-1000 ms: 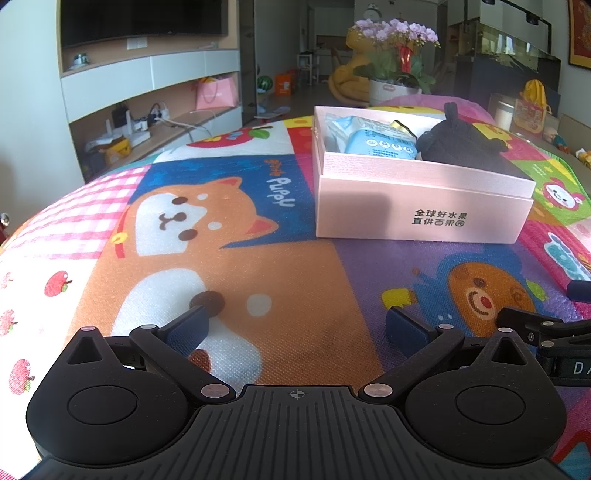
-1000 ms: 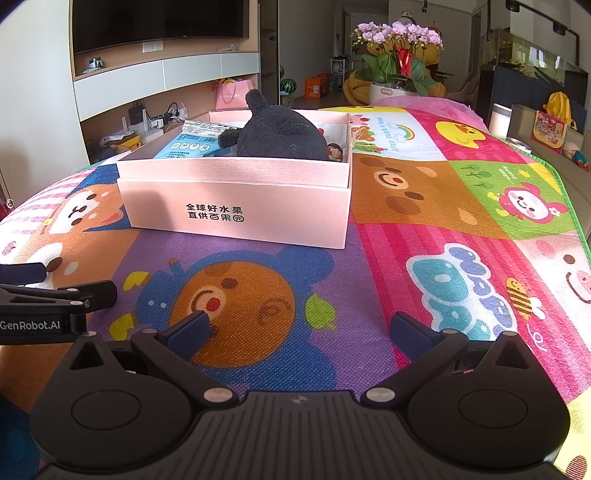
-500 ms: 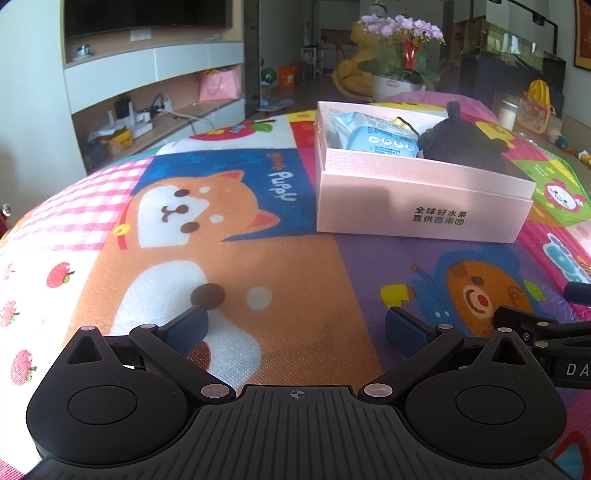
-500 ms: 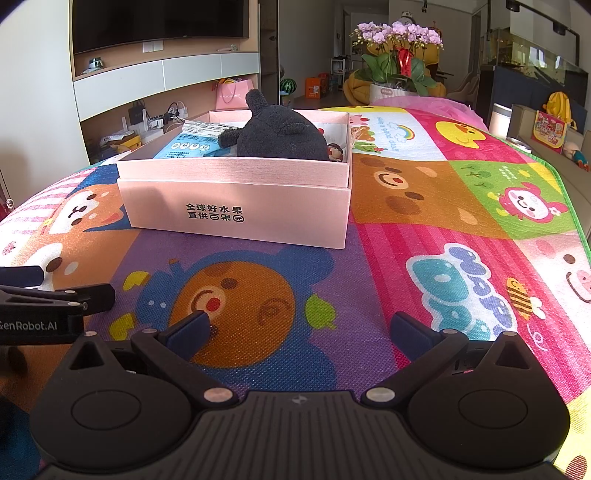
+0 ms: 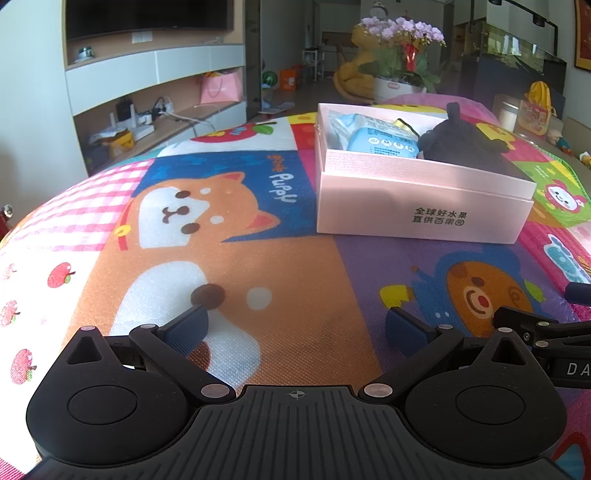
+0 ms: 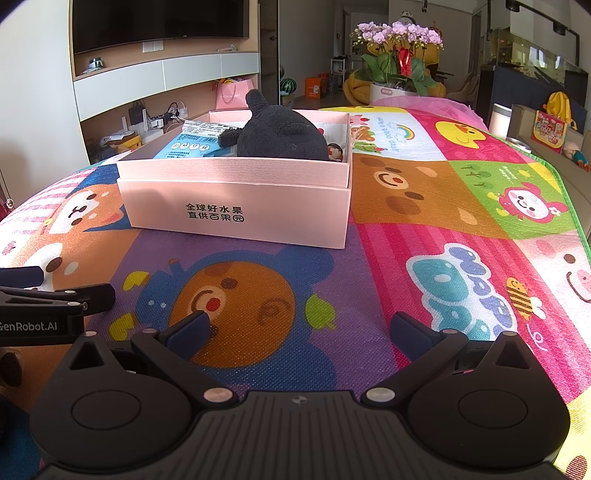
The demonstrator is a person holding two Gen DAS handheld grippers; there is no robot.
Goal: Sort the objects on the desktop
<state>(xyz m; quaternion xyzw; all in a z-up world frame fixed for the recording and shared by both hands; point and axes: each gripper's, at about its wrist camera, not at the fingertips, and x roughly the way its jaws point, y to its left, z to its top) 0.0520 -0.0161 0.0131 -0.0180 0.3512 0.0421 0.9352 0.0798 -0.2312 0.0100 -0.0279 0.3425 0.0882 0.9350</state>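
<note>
Your surface (image 5: 295, 314) is covered by a bright cartoon mat (image 6: 443, 229) of dog, bear and duck panels. Behind it is a living room: a television (image 6: 162, 18) at the upper left of the frame, shelving (image 5: 155, 92) under it, and a pot of pink orchids (image 6: 399, 44) at top centre.

The pink box (image 6: 236, 206) sits on the mat in the upper middle of your right view and at the upper right of your left view. Its long side runs across the frame, the printed black lettering facing you. Inside, a blue packet (image 5: 380, 142) lies toward the left end and a dark plush toy (image 6: 280, 133) fills the right part, one ear pointing up. A small figure (image 6: 334, 151) peeks out beside the toy at the right end; you cannot tell more.

Your left gripper (image 5: 295, 325) hovers over the dog panel, fingers (image 5: 188, 325) wide apart and holding nothing. Your right gripper (image 6: 299, 328) sits over the bear panel, fingers (image 6: 410, 330) likewise spread and bare, well short of the box.
</note>
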